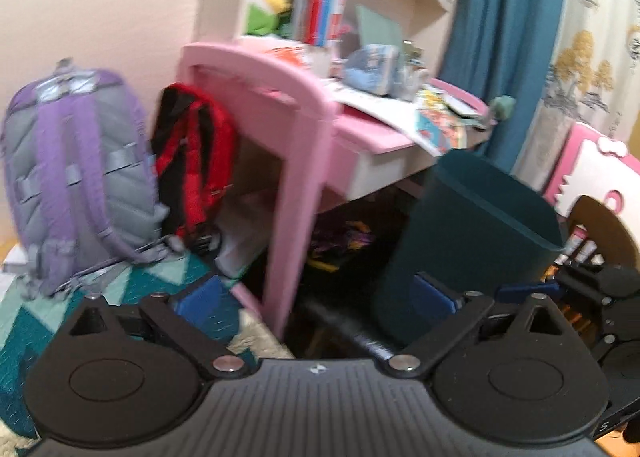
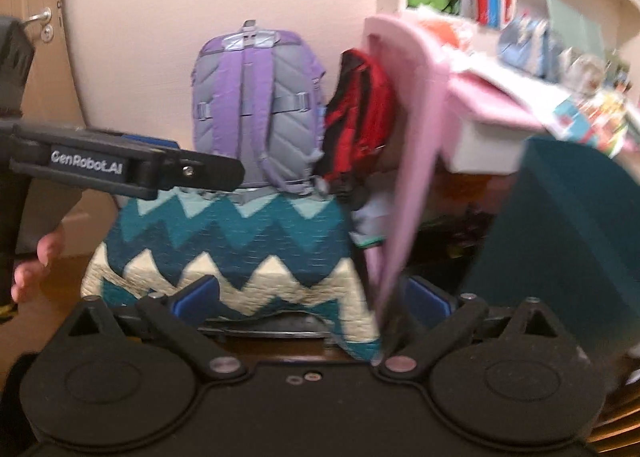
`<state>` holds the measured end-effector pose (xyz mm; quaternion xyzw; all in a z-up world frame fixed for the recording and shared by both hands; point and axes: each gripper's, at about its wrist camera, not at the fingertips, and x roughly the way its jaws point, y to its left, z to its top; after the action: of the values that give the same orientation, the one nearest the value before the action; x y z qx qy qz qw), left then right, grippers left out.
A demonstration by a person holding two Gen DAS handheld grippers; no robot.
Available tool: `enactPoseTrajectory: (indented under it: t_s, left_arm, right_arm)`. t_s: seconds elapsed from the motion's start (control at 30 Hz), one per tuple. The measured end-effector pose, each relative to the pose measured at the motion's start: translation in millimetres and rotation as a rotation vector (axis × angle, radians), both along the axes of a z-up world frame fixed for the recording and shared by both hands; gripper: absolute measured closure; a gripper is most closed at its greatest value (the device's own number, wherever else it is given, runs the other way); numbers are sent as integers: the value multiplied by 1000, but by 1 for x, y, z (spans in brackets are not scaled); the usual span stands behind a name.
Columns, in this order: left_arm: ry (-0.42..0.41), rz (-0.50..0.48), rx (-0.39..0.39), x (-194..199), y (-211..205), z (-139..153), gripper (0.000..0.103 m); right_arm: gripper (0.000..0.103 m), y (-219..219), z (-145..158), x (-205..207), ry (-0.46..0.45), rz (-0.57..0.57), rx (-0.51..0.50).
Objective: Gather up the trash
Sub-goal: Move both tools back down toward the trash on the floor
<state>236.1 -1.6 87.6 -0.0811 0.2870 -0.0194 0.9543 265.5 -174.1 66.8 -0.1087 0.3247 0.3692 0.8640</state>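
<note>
Since nothing was yet picked up, each hand-held gripper, left point(image 1: 316, 299) and right point(image 2: 312, 295), stood spread and empty near the teal bin point(image 1: 476, 229), ready for trash.

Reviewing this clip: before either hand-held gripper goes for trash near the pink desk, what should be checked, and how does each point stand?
1. Left hand-held gripper open and empty: ok.
2. Right hand-held gripper open and empty: ok.
3. Teal bin upright beside the pink desk: ok.
4. Trash target picked out: cannot tell; colourful clutter under the desk is dark and blurred.
5. Picture sharp enough to aim: not ok, both views are smeared.
6. Purple backpack and red bag clear of the fingers: ok.
</note>
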Motion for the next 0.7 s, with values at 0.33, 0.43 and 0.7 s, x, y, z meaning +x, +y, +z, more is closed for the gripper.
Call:
enactPoseTrajectory:
  t_s: [0.33,0.43,0.7]
  left_arm:
    - [37,141,-49,-27,98,-95,1]
    - [66,152,-45,-30,121,-132,1]
    - [159,135,70,-26,145,-241,1]
  right_arm:
    - [3,84,-100,3,7,47,-24]
    - [3,100,-137,10,26,39,-51]
    - [5,130,-236,40,133,40,-145]
